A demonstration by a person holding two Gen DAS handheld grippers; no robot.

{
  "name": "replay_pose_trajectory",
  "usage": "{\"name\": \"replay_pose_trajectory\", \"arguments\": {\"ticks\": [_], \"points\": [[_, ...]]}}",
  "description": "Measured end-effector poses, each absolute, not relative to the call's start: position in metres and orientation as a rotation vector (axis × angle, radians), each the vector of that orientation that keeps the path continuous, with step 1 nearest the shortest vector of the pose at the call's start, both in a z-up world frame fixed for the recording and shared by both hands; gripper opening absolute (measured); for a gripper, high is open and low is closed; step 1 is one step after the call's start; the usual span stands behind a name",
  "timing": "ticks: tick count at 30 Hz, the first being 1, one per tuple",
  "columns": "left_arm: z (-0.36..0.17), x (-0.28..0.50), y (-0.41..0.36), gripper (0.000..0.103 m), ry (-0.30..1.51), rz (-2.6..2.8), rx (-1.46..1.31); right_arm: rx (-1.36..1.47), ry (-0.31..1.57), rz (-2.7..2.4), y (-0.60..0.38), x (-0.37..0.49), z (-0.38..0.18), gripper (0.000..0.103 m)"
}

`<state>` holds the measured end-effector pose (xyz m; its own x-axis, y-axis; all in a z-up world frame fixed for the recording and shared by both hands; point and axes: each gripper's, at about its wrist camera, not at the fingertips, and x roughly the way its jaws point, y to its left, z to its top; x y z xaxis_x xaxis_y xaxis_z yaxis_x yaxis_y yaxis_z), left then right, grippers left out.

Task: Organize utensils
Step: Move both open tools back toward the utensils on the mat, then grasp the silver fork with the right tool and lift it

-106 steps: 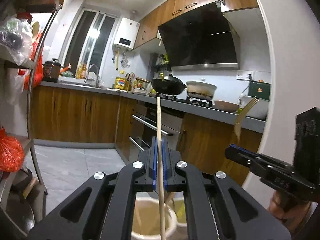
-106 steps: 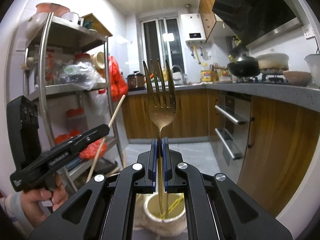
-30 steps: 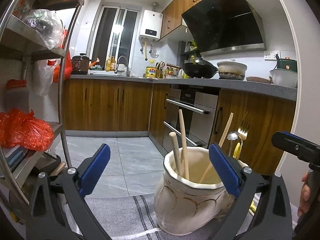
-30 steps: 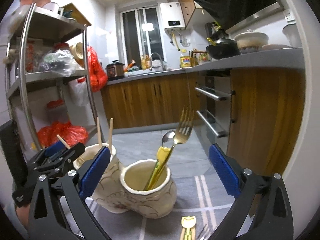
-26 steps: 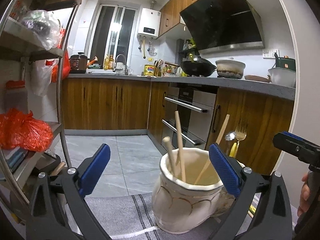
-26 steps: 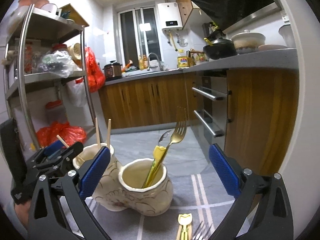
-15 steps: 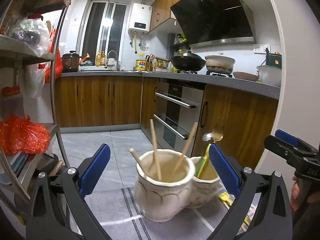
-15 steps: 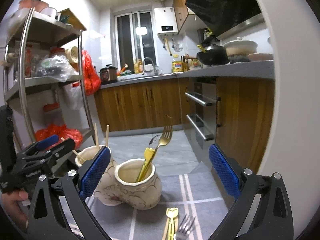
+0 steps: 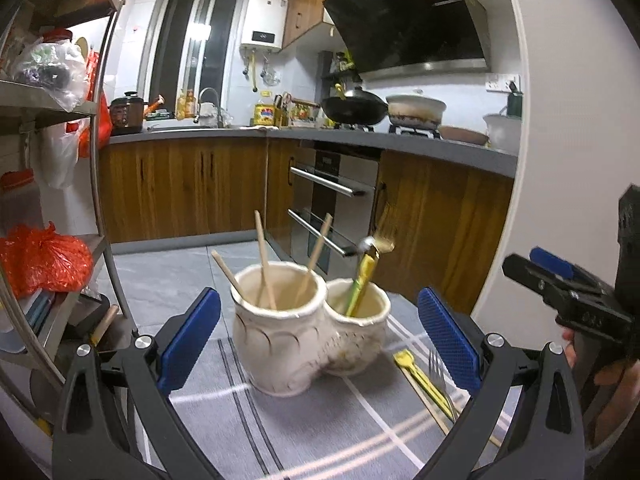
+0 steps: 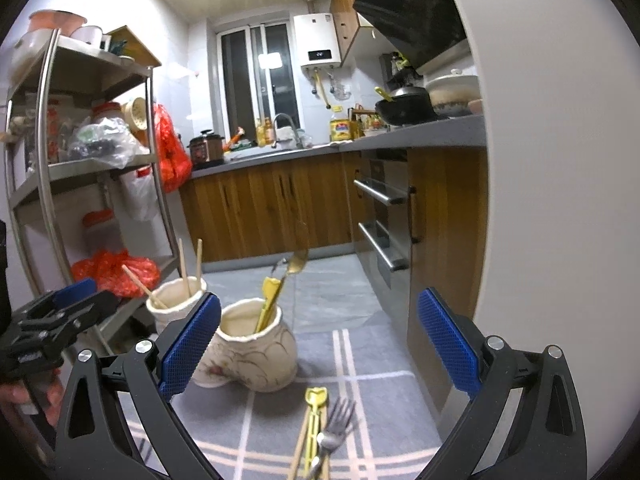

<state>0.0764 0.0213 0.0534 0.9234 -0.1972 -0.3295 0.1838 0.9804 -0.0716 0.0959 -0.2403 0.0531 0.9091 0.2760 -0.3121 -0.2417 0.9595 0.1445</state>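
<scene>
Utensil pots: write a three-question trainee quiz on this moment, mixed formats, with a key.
1. True or false: the left gripper holds a chopstick.
2. Which pot holds the gold fork? A: left pot. B: right pot.
3. Fill in: on the mat, beside the yellow utensil, lies a silver ____.

Key: 1 false, both the left and the right gripper have open, empty jaws. 2 B. 3 fork.

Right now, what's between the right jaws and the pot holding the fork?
In the right wrist view, a silver fork and yellow utensil lie on the mat before the pot.
</scene>
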Motion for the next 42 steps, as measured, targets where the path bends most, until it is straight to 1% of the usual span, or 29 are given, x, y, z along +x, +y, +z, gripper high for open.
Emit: {"name": "replay_pose_trajectory", "arguments": {"ticks": [9, 18, 28, 34, 37, 38, 39, 40, 42], "points": [[0.028, 0.071, 0.01, 0.097, 0.41, -0.201, -0.007, 0.094, 0.401, 0.241, -0.256, 0.098, 0.032, 0.098], [0.002, 0.076, 0.003, 0.097, 0.473, -0.198, 0.016, 0.005, 0.483, 0.188, -0.255, 0.1, 0.006, 0.098], [-0.022, 0.079, -0.001, 0.097, 0.514, -0.202, 0.055, 0.04, 0.663, 0.173, -0.263, 0.115, -0.039, 0.098], [-0.028, 0.081, -0.003, 0.097, 0.522, -0.212, 0.063, -0.024, 0.73, 0.201, -0.25, 0.139, -0.05, 0.098], [-0.03, 0.081, -0.004, 0.097, 0.529, -0.216, 0.068, -0.03, 0.772, 0.24, -0.244, 0.153, -0.051, 0.095], [-0.031, 0.081, -0.005, 0.097, 0.531, -0.217, 0.07, -0.027, 0.784, 0.251, -0.243, 0.157, -0.052, 0.091], [-0.032, 0.082, -0.006, 0.097, 0.536, -0.219, 0.072, -0.025, 0.793, 0.257, -0.242, 0.161, -0.052, 0.084], [-0.032, 0.083, -0.006, 0.097, 0.54, -0.22, 0.074, -0.02, 0.808, 0.268, -0.24, 0.165, -0.053, 0.08], [-0.032, 0.083, -0.008, 0.097, 0.542, -0.226, 0.075, -0.01, 0.839, 0.287, -0.238, 0.172, -0.057, 0.068]]}}
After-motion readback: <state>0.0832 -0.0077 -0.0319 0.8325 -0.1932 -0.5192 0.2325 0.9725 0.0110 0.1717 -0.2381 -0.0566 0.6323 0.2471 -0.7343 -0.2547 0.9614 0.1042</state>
